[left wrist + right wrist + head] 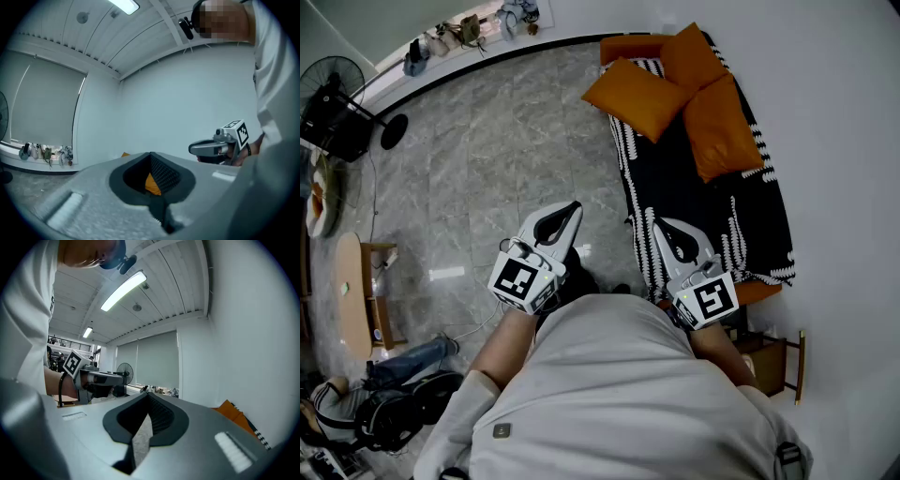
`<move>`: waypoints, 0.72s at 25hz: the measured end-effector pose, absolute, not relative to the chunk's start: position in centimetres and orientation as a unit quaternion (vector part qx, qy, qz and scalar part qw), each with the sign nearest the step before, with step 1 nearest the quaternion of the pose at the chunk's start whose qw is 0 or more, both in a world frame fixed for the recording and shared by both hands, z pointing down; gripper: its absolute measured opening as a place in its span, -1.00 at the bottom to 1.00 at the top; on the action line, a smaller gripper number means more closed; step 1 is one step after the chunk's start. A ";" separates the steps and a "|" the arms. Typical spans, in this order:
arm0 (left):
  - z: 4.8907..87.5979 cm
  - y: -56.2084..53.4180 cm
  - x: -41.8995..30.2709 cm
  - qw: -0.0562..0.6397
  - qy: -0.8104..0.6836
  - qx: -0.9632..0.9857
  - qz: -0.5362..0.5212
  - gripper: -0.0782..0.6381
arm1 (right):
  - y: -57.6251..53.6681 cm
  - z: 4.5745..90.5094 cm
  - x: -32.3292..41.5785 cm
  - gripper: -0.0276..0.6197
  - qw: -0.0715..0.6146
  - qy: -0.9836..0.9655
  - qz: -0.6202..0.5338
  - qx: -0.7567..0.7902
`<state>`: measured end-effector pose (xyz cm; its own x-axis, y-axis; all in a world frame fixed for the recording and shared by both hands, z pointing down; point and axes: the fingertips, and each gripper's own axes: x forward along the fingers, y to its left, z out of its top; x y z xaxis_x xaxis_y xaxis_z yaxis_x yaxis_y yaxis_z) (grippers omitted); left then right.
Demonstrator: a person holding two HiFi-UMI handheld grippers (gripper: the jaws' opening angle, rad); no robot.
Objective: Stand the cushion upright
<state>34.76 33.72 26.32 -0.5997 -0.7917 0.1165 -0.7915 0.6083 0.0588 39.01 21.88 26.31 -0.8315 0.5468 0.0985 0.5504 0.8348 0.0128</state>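
1. Far left, on grey stone-tiled floor (487, 159): black pedestal fan (333, 98) and small oval wooden table (352, 291).
2. Left of centre: left gripper (568, 214), held about level, jaws clenched together, gripping nothing.
3. Right of centre: right gripper (664, 228), likewise level, jaws pressed together, empty, seen against the near end of the black-and-white patterned sofa cover (703, 216).
4. At the sofa's far end, well apart from both grippers: three orange square fabric cushions (720, 127), tilted against one another, leftmost cushion (636, 96) overhanging the sofa's edge.
5. Far right: plain white wall (834, 141).
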 end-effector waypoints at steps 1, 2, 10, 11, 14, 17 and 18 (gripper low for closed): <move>26.4 34.0 34.5 0.067 -0.895 0.441 -0.002 -0.77 | 22.0 26.4 38.8 -0.88 0.046 -0.957 -0.020 -0.287; 26.5 34.3 34.2 0.068 -0.896 0.439 -0.004 -0.77 | 22.2 26.4 38.5 -0.88 0.047 -0.957 -0.021 -0.287; 27.5 36.3 31.3 0.074 -0.899 0.431 -0.013 -0.77 | 23.4 27.5 35.8 -0.88 0.062 -0.954 -0.024 -0.291; 27.6 36.7 30.8 0.074 -0.900 0.430 -0.015 -0.77 | 23.8 27.6 35.2 -0.88 0.064 -0.954 -0.026 -0.293; 28.2 38.0 28.9 0.079 -0.900 0.427 -0.020 -0.77 | 24.8 27.9 33.2 -0.88 0.069 -0.953 -0.031 -0.294; 29.0 39.6 26.4 0.085 -0.901 0.426 -0.027 -0.77 | 25.9 28.2 30.5 -0.88 0.073 -0.954 -0.026 -0.290; 29.2 40.2 25.4 0.086 -0.900 0.427 -0.030 -0.77 | 26.3 28.2 29.3 -0.88 0.073 -0.955 -0.025 -0.288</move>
